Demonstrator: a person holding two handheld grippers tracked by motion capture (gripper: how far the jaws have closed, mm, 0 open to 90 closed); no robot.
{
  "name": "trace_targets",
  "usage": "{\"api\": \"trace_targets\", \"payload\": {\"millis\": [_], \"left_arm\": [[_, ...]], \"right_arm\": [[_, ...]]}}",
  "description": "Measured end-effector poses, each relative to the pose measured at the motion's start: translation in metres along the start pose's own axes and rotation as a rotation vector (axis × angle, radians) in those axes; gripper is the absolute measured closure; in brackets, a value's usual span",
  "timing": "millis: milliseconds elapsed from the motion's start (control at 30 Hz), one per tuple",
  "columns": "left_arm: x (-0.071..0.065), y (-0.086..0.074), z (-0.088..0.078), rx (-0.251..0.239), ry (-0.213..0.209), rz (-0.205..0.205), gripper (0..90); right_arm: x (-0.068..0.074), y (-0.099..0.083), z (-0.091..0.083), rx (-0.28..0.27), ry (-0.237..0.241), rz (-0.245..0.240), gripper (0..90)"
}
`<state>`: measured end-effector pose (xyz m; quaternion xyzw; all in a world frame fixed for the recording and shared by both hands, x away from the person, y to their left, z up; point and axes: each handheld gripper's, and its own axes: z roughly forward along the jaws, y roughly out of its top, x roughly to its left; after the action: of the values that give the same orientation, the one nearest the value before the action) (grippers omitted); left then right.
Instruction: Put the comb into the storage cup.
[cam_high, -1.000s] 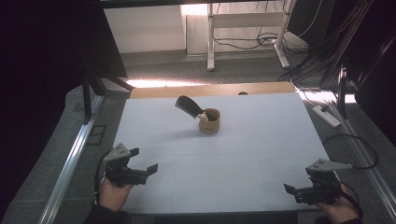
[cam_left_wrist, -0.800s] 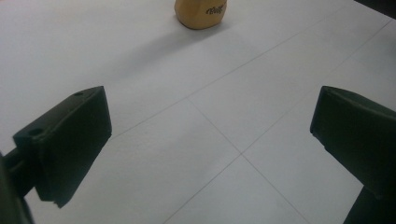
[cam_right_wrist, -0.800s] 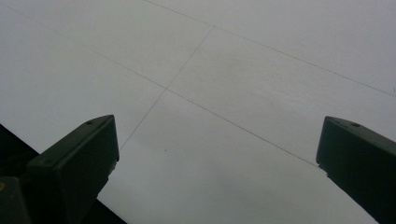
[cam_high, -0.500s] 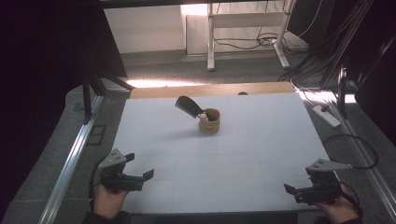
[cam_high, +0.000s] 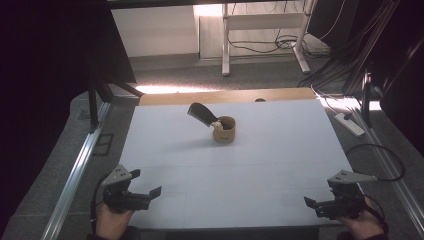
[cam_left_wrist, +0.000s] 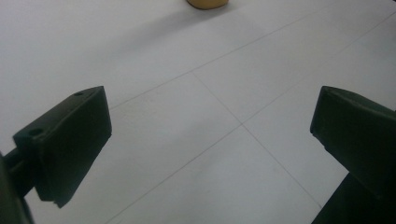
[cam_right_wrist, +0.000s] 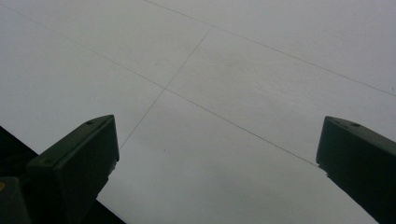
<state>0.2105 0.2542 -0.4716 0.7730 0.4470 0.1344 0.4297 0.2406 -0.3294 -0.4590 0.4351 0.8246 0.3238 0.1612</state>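
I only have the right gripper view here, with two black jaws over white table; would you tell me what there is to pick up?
Observer: A small tan cup stands upright toward the far middle of the table.
Operator: Is anything in it?
Observer: Yes, a dark spatula-like tool leans out of it to the left.
Operator: Where are the left tongs?
Observer: The left tongs sit at the near left edge, open, far short of the cup.
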Motion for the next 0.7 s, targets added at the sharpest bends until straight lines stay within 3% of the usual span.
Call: {"api": "trace_targets", "payload": {"millis": [700], "left_arm": [[-0.004, -0.013, -0.006, 0.058, 0.014, -0.014, 0.0]], "right_arm": [[0.0, 0.0, 0.0, 0.005, -0.003, -0.002, 0.0]]}}
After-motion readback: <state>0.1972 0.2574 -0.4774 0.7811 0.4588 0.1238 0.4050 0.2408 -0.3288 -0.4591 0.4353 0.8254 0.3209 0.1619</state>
